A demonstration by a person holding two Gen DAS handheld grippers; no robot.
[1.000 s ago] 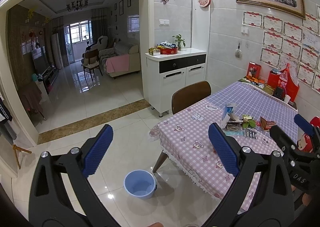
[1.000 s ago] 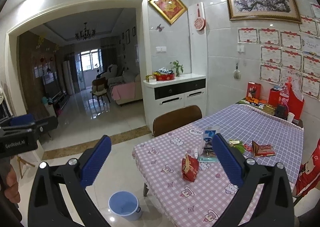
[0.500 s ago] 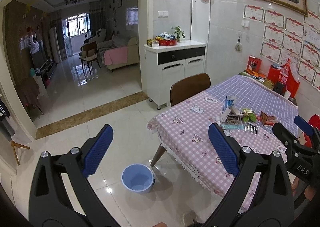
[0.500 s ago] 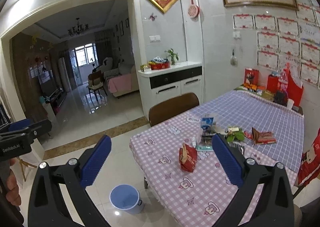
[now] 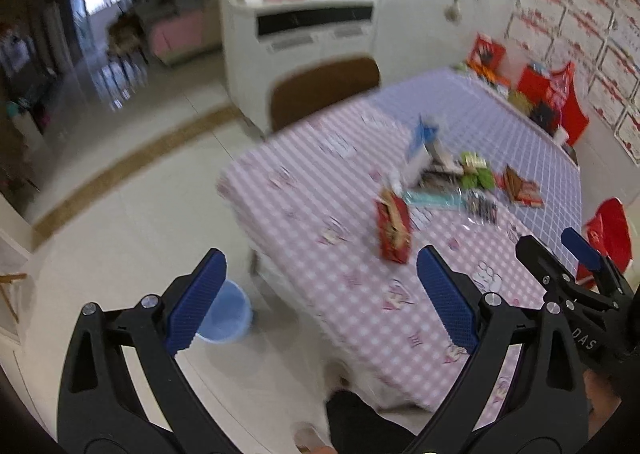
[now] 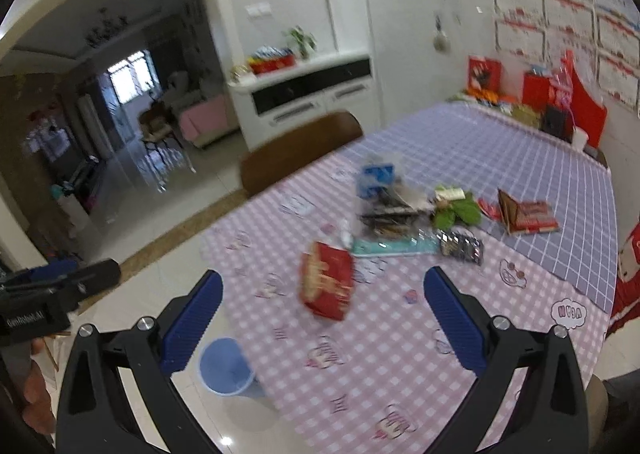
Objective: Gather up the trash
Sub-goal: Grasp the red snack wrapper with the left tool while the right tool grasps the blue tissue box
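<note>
Grippers came first in both views: your right gripper and your left gripper were both spread wide and carrying nothing, which fitted an approach rather than a grasp. Just below and to the left of your right gripper's fingers, the blue bucket stood on the floor beside the table corner, probably set there so trash could be dropped straight off the edge. Ahead, between your right gripper's fingers but still well short of contact, the red snack bag stood on the checked tablecloth, the nearest piece and likely your first pick. Beyond it, further forward and a little right, lay the loose heap of wrappers, with green leaves and a red packet off to the right. Farthest out, a brown chair was tucked at the table's far side. Both views were blurred, so finer detail could not be read.
</note>
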